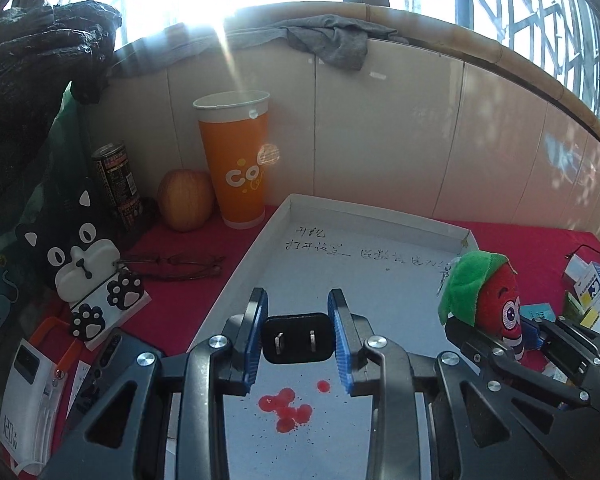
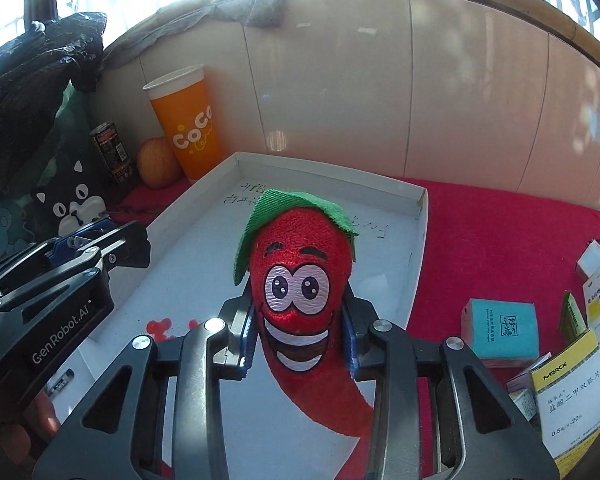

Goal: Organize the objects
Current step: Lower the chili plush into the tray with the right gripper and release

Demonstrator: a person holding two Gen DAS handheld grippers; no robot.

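In the left wrist view, a black plug adapter (image 1: pixel 298 338) is clamped in the left claw (image 1: pixel 298 334) above the white cardboard tray (image 1: pixel 380 216). In the right wrist view, a red chili plush toy (image 2: pixel 300 292) is gripped by the right claw (image 2: pixel 300 340) over the same tray (image 2: pixel 332 168) on the red-covered desk (image 2: pixel 500 232).

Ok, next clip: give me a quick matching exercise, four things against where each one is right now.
Things:
1. plug
2. chilli toy
3. apple
4. teal box

Places:
A. on the red cloth, right of the tray
B. in the left claw
C. by the wall, left of the orange cup
D. in the right claw

Pairs: 1-B, 2-D, 3-C, 4-A
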